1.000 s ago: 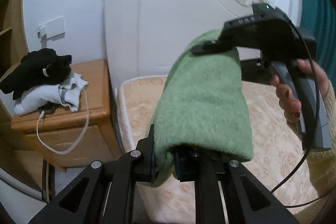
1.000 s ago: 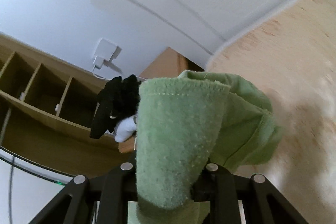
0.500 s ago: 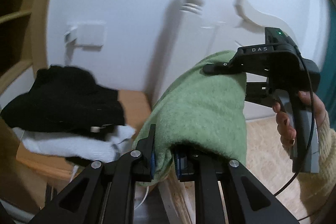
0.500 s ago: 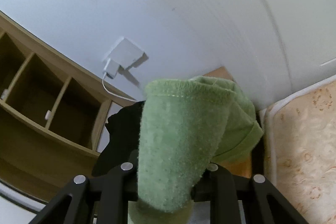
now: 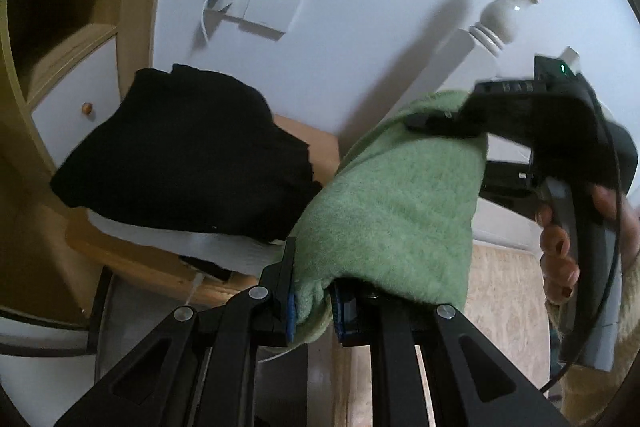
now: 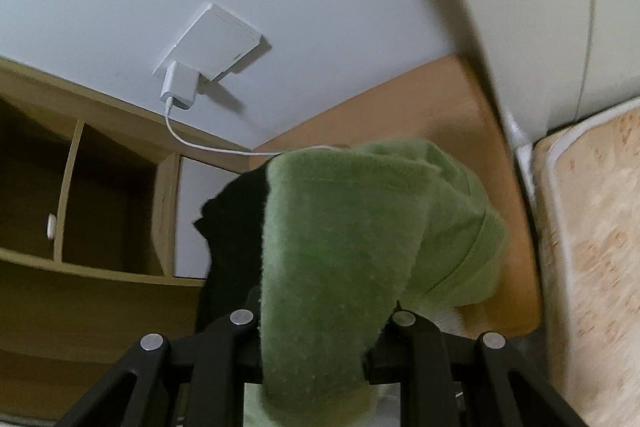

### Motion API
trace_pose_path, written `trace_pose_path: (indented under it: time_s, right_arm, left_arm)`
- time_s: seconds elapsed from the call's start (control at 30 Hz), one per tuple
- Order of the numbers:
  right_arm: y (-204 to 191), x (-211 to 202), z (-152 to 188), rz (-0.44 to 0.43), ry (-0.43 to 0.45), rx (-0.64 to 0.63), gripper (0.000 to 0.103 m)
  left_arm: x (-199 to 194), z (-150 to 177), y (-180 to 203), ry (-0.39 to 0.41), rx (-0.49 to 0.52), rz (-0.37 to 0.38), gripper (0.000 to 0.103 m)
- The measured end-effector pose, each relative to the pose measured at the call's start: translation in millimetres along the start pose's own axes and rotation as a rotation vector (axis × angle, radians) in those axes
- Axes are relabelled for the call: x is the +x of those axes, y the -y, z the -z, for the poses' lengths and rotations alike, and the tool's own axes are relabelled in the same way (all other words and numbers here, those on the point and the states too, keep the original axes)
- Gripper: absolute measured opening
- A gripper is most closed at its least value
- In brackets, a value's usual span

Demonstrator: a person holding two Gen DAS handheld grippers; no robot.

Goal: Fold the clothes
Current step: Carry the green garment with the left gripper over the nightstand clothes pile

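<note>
So the folding itself looked basically done here, and what was being handled was the put-away step. Nearest in the left wrist view, the left tool (image 5: pixel 312 311) was pinched on a bottom corner of the folded green garment (image 5: pixel 396 211), with fuzzy fabric seen squeezed between the blue pads. In the right wrist view, the right tool (image 6: pixel 320 355) was clamped on the other end of the same bundle, although the pads themselves were hidden under the cloth. The bundle was held up in the air between the two tools, not resting on anything. The right hand (image 5: pixel 560 247) could be seen wrapped round its handle on the right side of the left view.

Just beyond the green bundle, a black garment (image 5: pixel 180 159) was stacked on a white garment (image 5: pixel 172 239) on the wooden nightstand (image 6: pixel 400 99), which serves as the bench here. The mattress (image 6: pixel 592 247) was off to the right. Farthest back, a charger (image 6: pixel 180 87) was plugged into the wall.

The next move is judged to be a lowering onto that stack or the bare wood beside it. Both tools would need to be let go together so the fold isn't pulled apart, and the charger cable should be kept clear.
</note>
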State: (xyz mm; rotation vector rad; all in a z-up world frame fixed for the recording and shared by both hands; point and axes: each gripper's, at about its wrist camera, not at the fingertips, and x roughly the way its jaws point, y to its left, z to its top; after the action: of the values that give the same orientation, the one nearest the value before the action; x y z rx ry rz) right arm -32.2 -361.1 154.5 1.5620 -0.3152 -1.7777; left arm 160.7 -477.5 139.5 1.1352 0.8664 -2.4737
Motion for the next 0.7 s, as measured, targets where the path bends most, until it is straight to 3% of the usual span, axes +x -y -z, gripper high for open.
trace_pose_path:
  time_s: [0.23,0.37,0.6,0.7]
  right_arm:
    - [-33.9,9.5,-7.5,0.115,-0.022,0.071,0.021]
    - [-38.0,-3.9,-4.1,0.072,-0.045,0.150,0.021]
    - [-36.6,-11.9,10.0,-0.006,-0.137,0.264,0.020]
    - [-44.5,-23.2,18.0,0.018,-0.129,0.251,0.019]
  left_arm:
    - [-4.1,-44.2,-27.5,-0.150,-0.052,0.063,0.014]
    - [-25.2,-68.7,-41.0,-0.154,-0.052,0.099,0.014]
    - [-38.0,-97.6,-35.4,-0.198,0.068,0.075,0.014]
    - [-42.6,-97.7,-34.6,-0.213,0.111,0.103,0.014]
